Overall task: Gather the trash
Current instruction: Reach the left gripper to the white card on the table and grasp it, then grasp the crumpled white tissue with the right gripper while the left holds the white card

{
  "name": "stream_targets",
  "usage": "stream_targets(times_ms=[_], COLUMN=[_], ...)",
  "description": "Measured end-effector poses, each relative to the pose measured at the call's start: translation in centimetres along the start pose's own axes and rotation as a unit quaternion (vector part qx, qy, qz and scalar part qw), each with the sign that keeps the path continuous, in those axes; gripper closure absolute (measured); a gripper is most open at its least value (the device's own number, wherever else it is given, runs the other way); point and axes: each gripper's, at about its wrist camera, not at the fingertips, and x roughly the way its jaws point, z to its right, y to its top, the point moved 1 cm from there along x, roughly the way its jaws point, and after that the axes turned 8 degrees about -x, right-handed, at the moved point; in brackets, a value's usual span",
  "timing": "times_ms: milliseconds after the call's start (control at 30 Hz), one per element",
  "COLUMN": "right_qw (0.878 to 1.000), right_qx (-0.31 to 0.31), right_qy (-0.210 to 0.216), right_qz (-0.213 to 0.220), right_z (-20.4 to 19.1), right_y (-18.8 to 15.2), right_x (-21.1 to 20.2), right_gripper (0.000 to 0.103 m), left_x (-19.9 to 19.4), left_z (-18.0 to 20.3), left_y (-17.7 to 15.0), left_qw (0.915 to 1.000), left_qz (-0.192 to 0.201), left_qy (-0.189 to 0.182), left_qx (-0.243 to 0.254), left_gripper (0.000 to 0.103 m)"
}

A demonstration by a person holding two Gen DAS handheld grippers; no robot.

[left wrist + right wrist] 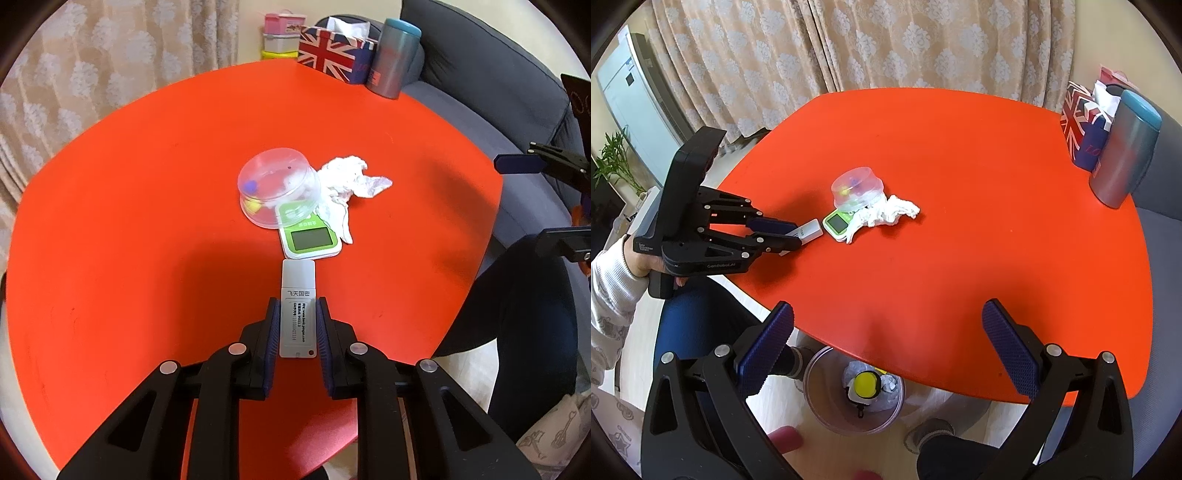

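At lower centre, the left gripper (297, 317) clenches a light, rigid, slick white USB token (298, 308) by its long edges. The right gripper (886, 347) hangs released over the counter (960, 240) edge.

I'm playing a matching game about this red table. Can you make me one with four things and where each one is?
Things:
1. white USB stick
2. crumpled tissue
3. yellow ball
4. grey tumbler

Places:
A. in the bin under the table edge
B. between the left gripper's fingers
C. at the far end, beside the Union Jack tissue box
D. mid-table, against the upturned clear plastic bowl

Pairs: 1-B, 2-D, 3-A, 4-C
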Motion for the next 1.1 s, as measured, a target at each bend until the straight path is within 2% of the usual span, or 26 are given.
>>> stream_targets(times_ms=[300,567,1033,1100], right_qw=[1.000,0.999,0.997,0.997], right_qx=[-0.020,-0.042,-0.074,-0.077], right_qy=[-0.001,-0.002,0.008,0.013], right_qz=[0.000,-0.003,-0.023,-0.027], right_z=[0.0,0.4,0.5,0.5], right_y=[1.9,3.7,6.8,7.0], right_x=[1.2,3.0,7.4,8.0], right_gripper=[0.003,0.003,0.003,0.009], left_x=[-1.9,-3.4,-3.9,-3.9], left_z=[-0.5,-0.5,-0.9,-1.0], left_y=[0.0,-0.2,-0.4,-0.5], left_qw=[0.9992,0.9981,0.9969,0.9967], left_qz=[0.014,0.027,0.034,0.035], left_qy=[0.008,0.012,0.006,0.004], left_qx=[-0.037,-0.055,-0.071,-0.073], left_gripper=[0.084,0.084,0.084,0.084])
